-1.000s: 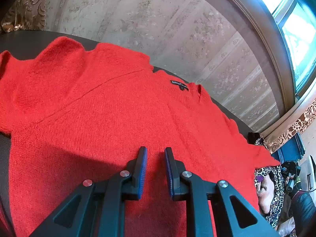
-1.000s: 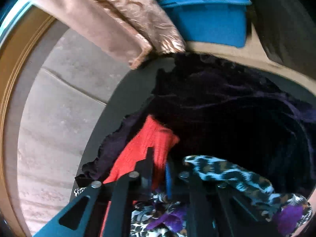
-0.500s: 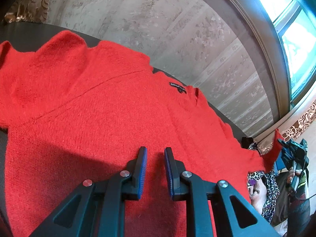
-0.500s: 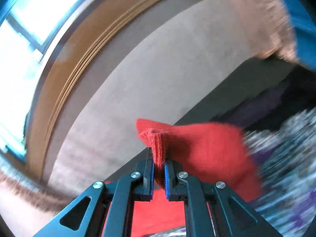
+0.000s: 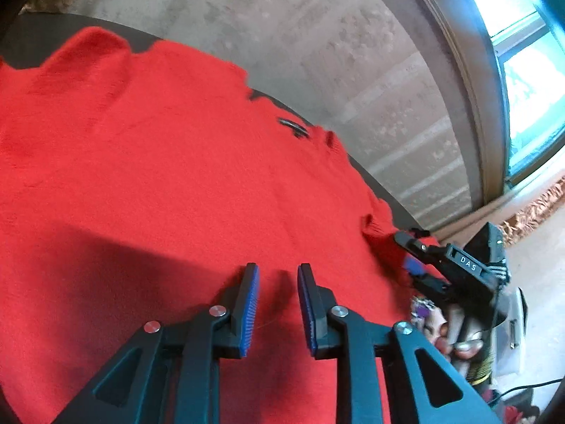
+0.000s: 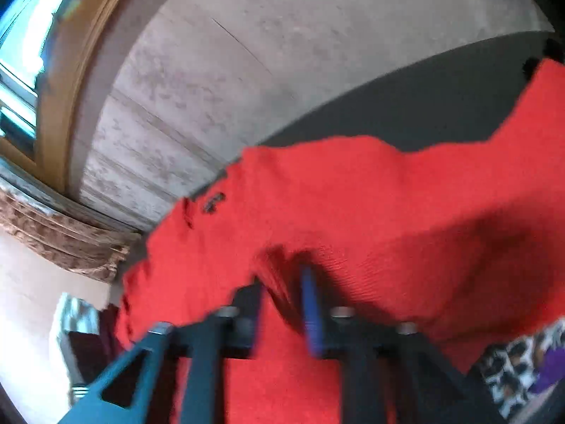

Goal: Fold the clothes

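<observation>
The soft, limp red sweater [image 5: 169, 190] fills mid-frame; left tongs [image 5: 277, 304] hang parted and empty, right tongs [image 6: 282, 304] look parted around its sleeve, best gripped at the cuff.

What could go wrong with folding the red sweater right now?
1. The right gripper has sweater cloth between its fingers, but they look parted, so the sleeve may slip out mid-fold.
2. The left gripper hovers open, pinning nothing, so the whole sweater might slide.
3. The leopard-print cloth lies beside the sweater and might get dragged along.
</observation>
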`<state>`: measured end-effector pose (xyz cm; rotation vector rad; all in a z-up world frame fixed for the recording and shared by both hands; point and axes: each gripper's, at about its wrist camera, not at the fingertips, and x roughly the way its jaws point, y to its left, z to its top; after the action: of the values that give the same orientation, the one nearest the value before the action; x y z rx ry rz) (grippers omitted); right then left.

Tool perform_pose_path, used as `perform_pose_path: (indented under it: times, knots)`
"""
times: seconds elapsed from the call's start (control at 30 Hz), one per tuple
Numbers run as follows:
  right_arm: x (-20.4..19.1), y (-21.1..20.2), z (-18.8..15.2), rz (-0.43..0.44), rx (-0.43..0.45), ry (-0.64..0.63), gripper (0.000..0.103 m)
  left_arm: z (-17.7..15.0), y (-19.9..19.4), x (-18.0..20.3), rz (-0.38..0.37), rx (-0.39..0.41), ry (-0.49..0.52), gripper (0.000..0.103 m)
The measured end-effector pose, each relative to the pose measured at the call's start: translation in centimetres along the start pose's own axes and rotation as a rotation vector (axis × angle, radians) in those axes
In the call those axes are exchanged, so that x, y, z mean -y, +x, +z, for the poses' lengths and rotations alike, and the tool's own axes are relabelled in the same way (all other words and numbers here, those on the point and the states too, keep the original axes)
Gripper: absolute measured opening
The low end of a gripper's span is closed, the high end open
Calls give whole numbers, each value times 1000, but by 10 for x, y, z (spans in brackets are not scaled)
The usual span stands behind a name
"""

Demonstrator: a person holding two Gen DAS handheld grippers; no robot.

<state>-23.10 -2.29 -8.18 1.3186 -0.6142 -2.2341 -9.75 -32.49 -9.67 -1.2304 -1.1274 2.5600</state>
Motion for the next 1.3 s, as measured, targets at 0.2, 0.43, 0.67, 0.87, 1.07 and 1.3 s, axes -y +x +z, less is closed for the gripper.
perform_pose_path:
  times: [0.2,0.43,0.67,0.87,1.07,1.3]
  knots:
    - [7,-59,-38,23,126,-26,74,9,21,37,-172,-102,-27,22]
    - [32,-67,-101,-3,126,-60,81,17,84,81,-227,-217,-65,23]
    - [33,-61,-105,54,155,-120,97,24,117,96,-128,-224,-40,24]
    - [38,-60,-104,95,172,-110,99,24,137,104,-71,-239,-10,24]
    - [37,-60,-106,100,176,-112,99,24,148,112,-46,-243,19,8]
    - [33,-56,-105,80,168,-126,101,40,122,129,-94,-163,78,4]
